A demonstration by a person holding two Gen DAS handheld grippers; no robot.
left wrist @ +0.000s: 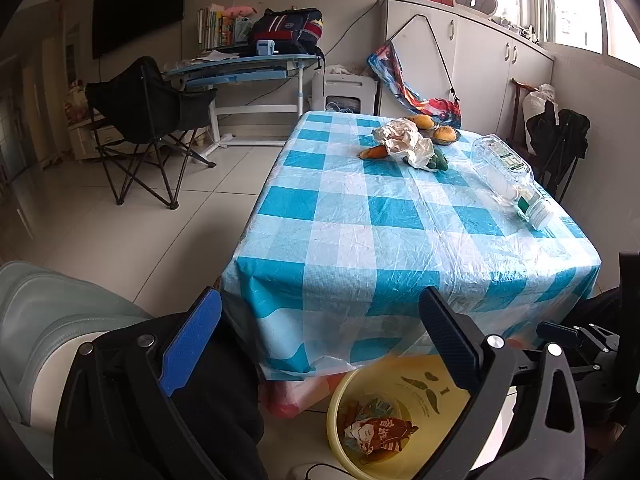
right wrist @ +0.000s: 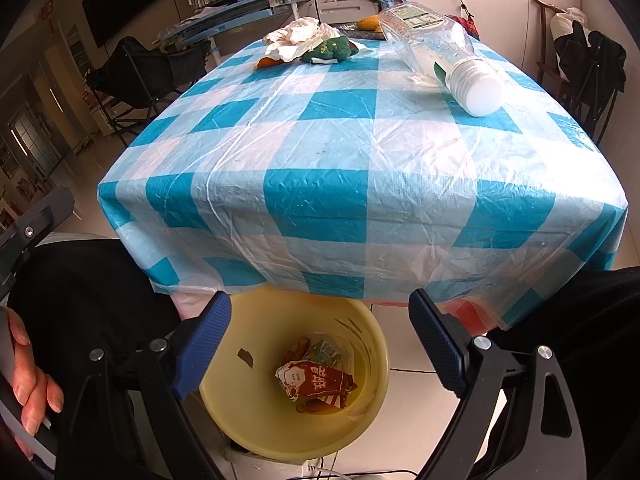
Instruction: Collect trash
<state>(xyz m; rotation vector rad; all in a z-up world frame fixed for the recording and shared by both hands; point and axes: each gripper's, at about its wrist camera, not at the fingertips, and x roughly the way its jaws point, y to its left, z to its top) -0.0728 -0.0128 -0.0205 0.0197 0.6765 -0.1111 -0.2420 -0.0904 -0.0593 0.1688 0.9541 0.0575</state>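
A yellow bin (right wrist: 360, 420) stands on the floor below the table's near edge, with crumpled red and green wrappers (right wrist: 320, 380) inside; it also shows in the left wrist view (left wrist: 340, 404). My right gripper (right wrist: 320, 320) is open and empty just above the bin. My left gripper (left wrist: 320, 312) is open and empty, left of the bin. On the table lie an empty clear plastic bottle (right wrist: 432, 44) on its side and crumpled white paper (right wrist: 300, 38). Both show in the left wrist view: the bottle (left wrist: 504, 168) and the paper (left wrist: 404, 140).
The table (right wrist: 360, 152) has a blue-and-white checked plastic cover. A carrot (left wrist: 374, 153), a green vegetable (right wrist: 330, 50) and a plate of fruit (left wrist: 442, 135) lie by the paper. A folding chair (left wrist: 148, 120) stands left on the tiled floor. A dark chair (left wrist: 560, 140) is right.
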